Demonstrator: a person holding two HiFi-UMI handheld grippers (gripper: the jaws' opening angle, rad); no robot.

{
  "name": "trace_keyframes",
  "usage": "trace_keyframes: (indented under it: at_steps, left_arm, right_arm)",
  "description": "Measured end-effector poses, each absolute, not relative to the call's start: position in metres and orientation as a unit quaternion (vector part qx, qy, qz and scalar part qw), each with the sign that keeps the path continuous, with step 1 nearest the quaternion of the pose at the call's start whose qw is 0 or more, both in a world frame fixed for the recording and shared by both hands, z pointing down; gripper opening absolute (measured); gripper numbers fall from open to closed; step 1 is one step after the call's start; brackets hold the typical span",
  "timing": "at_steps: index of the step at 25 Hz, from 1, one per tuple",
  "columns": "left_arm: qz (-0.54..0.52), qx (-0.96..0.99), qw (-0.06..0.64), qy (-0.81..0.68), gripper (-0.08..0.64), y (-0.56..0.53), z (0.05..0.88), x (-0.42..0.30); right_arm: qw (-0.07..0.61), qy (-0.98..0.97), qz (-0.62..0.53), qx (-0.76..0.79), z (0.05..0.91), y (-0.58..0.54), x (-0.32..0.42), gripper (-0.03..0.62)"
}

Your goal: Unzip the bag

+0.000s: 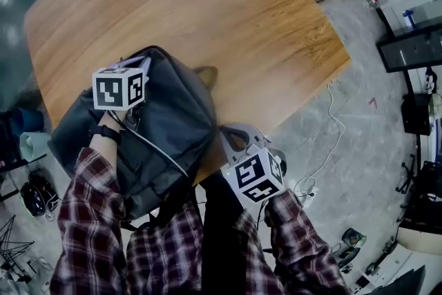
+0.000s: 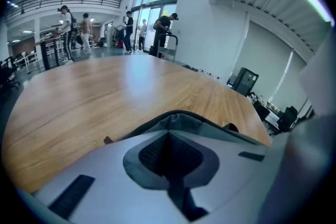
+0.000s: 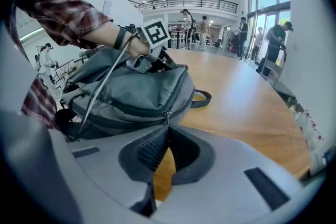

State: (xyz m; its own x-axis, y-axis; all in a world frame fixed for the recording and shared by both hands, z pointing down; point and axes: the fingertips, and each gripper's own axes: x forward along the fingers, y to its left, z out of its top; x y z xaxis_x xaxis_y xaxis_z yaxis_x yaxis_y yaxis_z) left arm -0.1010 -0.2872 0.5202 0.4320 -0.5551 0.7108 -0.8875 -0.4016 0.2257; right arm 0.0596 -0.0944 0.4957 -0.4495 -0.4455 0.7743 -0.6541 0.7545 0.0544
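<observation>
Fingers clamped on the bag at two points, zip apparently still closed.

Those of the right gripper (image 3: 167,124) meet tip to tip, by my reading on the zipper pull (image 3: 166,112) at the near right side of the grey bag (image 3: 131,92). Those of the left gripper (image 2: 169,134) are pressed together too, seemingly pinching fabric at the bag's top, further left. The bag lies on the near left part of the bench (image 3: 236,107), overhanging its near edge. From the pull the zip track (image 3: 107,115) runs left along the bag's side, so the right gripper is the one placed to draw it while the left steadies. No brand or lettering is legible; only square markers on the cube (image 3: 155,32).
</observation>
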Motion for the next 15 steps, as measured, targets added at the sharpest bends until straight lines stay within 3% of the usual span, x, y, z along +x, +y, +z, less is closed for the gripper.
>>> trace_keyframes:
  at_steps: [6, 9, 15]
  left_arm:
    - [0.249, 0.776, 0.301, -0.496, 0.008, -0.268, 0.513, -0.144]
    - [0.268, 0.828, 0.238, -0.432, 0.008, -0.255, 0.486, -0.114]
    - [0.364, 0.918, 0.074, -0.138, 0.008, -0.166, 0.455, -0.006]
  right_arm:
    - [0.419, -0.849, 0.105, 0.303, 0.5, -0.119, 0.042, 0.011]
    - [0.421, -0.85, 0.104, 0.3, 0.503, -0.122, 0.041, 0.011]
    - [0.425, -0.849, 0.102, 0.297, 0.502, -0.124, 0.035, 0.011]
